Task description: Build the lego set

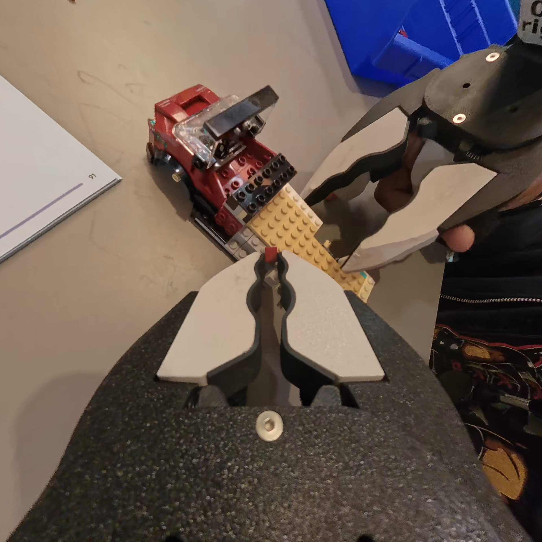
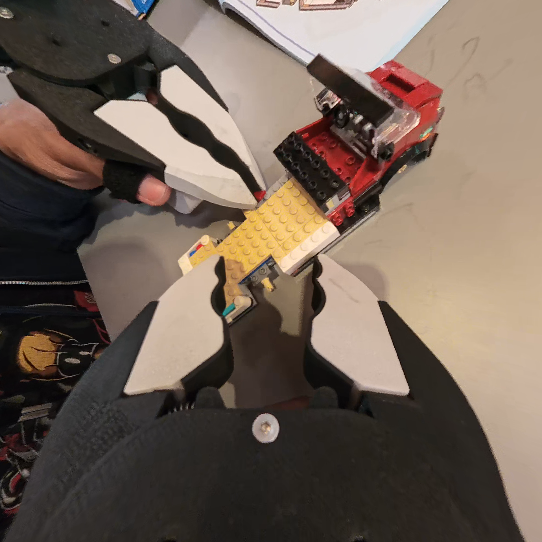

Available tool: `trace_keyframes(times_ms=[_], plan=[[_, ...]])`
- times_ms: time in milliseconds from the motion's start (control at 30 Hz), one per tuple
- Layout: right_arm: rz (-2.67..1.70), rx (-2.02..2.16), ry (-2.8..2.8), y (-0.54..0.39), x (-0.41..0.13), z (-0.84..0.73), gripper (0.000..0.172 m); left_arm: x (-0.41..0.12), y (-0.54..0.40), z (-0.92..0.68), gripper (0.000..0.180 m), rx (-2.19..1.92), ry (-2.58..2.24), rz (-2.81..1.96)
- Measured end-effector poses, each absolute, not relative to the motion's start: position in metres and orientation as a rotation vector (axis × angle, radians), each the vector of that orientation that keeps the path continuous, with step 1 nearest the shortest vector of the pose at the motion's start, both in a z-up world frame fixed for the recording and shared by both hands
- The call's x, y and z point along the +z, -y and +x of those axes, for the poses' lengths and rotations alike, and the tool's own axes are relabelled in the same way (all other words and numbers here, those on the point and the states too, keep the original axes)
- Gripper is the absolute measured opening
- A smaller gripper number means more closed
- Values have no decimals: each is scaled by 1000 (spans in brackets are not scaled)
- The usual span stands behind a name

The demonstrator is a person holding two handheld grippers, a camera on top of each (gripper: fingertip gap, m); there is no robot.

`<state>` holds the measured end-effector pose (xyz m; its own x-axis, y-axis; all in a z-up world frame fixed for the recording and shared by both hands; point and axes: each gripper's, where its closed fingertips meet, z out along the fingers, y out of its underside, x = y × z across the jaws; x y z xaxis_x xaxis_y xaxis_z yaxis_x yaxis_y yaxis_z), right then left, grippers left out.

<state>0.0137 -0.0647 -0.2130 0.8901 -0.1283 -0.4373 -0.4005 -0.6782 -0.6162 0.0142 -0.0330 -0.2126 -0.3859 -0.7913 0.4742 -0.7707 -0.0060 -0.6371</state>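
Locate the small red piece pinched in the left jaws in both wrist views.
Left wrist view: small red piece sits centre, at the tips of that view's own jaws.
Right wrist view: small red piece is left of centre, at the far gripper's tip.
Shared landmark: the tan studded plate right beside it.

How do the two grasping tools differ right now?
The left tool has its fingers nearly together, pinching a small red piece at the tips; the right tool stands wide open and grips nothing. The left tool's tips sit at the grey edge of the tan studded plate; the right tool straddles the plate's narrow end, one finger over it. Both have grey fingers on black bodies, are hand-held, and point at the same brick truck.
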Motion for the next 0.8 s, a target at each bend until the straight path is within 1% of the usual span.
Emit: trace_keyframes(times_ms=[233, 333, 433, 500, 633, 800], plan=[[-2346, 238, -415, 72, -215, 38, 56, -211, 27, 15, 8, -1359, -2173, -1720], [-2341, 243, -396, 74, -213, 44, 57, -207, 19, 20, 7, -1361, -2141, -1715], [-2361, 201, -207, 76, -212, 45, 61, -202, 13, 24, 7, -1417, -2119, -1746], [-2380, 127, -43, 77, -213, 46, 67, -199, 11, 25, 7, -1489, -2104, -1776], [-2406, -39, 255, 79, -219, 51, 67, -201, 11, 25, 7, -1558, -2104, -1804], [-2353, 26, 373, 71, -217, 46, 60, -206, 13, 25, 7, -1569, -2121, -1816]])
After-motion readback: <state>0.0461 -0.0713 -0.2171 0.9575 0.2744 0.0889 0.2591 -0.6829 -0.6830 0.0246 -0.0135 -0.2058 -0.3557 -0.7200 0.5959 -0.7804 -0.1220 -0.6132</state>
